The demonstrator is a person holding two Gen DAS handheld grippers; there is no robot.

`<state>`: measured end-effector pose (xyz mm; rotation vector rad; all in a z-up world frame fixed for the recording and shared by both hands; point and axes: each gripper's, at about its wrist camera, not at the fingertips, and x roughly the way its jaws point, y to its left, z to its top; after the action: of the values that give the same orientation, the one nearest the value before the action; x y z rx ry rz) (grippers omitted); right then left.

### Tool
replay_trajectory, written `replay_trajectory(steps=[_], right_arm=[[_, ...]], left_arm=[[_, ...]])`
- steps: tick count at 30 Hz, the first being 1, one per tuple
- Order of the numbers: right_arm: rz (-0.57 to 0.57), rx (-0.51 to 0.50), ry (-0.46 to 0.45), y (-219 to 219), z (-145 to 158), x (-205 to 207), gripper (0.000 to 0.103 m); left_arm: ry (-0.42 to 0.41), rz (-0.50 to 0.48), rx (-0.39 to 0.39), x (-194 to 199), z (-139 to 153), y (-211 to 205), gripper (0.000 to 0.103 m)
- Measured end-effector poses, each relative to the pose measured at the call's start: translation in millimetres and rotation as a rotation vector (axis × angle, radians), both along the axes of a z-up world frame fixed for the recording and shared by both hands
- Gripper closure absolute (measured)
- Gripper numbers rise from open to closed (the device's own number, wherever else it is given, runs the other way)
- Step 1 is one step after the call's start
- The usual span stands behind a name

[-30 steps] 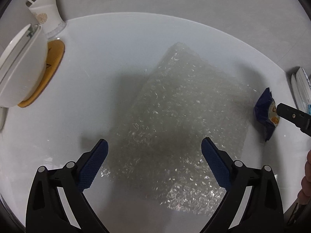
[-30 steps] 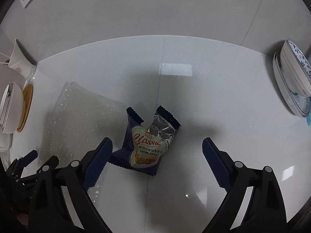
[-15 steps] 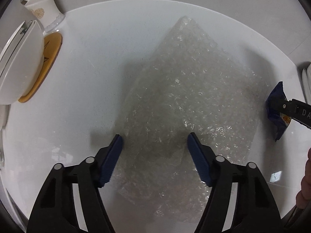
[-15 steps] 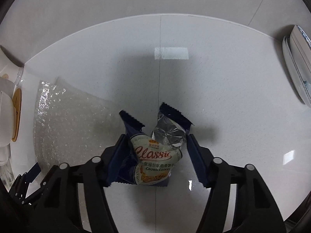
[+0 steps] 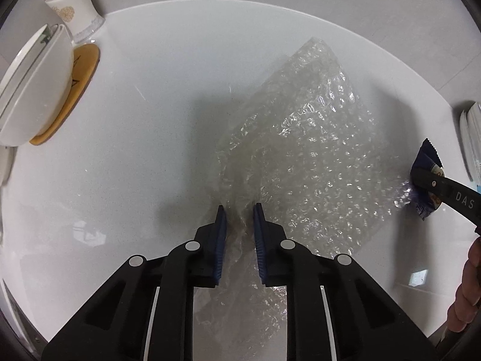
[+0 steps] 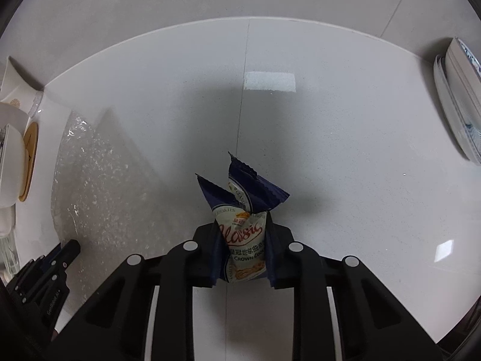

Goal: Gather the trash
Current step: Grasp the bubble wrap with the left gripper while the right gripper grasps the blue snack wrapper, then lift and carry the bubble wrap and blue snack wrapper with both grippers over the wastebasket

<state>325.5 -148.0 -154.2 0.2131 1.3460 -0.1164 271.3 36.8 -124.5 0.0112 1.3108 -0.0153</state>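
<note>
Bubble wrap (image 5: 306,150) pinched in left gripper (image 5: 239,210); cookie wrapper (image 6: 243,228) (crumpled) clamped in right gripper (image 6: 242,225).

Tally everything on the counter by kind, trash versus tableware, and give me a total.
Trash: 2, the bubble wrap and the cookie wrapper.
Tableware: 4, the white bowl, wooden coaster, white cup and stacked plates.
Total: 6

crumpled bubble wrap (image 5: 303,150), pinched navy cookie wrapper (image 6: 243,228) upright
</note>
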Motion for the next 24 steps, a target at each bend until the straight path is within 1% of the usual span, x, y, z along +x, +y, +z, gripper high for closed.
replay_trajectory(steps=[5, 6, 7, 8, 10, 20, 21, 24], right_arm=[[0.023, 0.010, -0.032, -6, 13, -22, 0.082], [0.027, 0.010, -0.037, -9, 15, -19, 0.082], [0.030, 0.009, -0.047, -10, 19, -24, 0.082], [0.031, 0.009, -0.053, -8, 22, -18, 0.082], [0.035, 0.010, -0.067, -11, 27, -25, 0.082], [0.065, -0.005, -0.127, -11, 59, -58, 0.082], [0.069, -0.012, -0.135, -11, 61, -63, 0.082], [0.074, -0.017, -0.150, -8, 66, -71, 0.082]], left_arm=[[-0.018, 0.011, -0.022, -16, 10, 4, 0.086], [-0.022, 0.017, -0.025, -19, 13, 6, 0.086], [-0.026, 0.020, -0.027, -22, 14, 6, 0.086], [-0.031, 0.019, -0.026, -26, 17, 6, 0.086], [-0.036, 0.018, -0.024, -24, 19, 7, 0.086], [-0.065, 0.028, -0.034, -46, 42, 10, 0.087], [-0.063, 0.046, -0.028, -49, 43, 11, 0.087], [-0.076, 0.049, -0.039, -55, 50, 13, 0.087]])
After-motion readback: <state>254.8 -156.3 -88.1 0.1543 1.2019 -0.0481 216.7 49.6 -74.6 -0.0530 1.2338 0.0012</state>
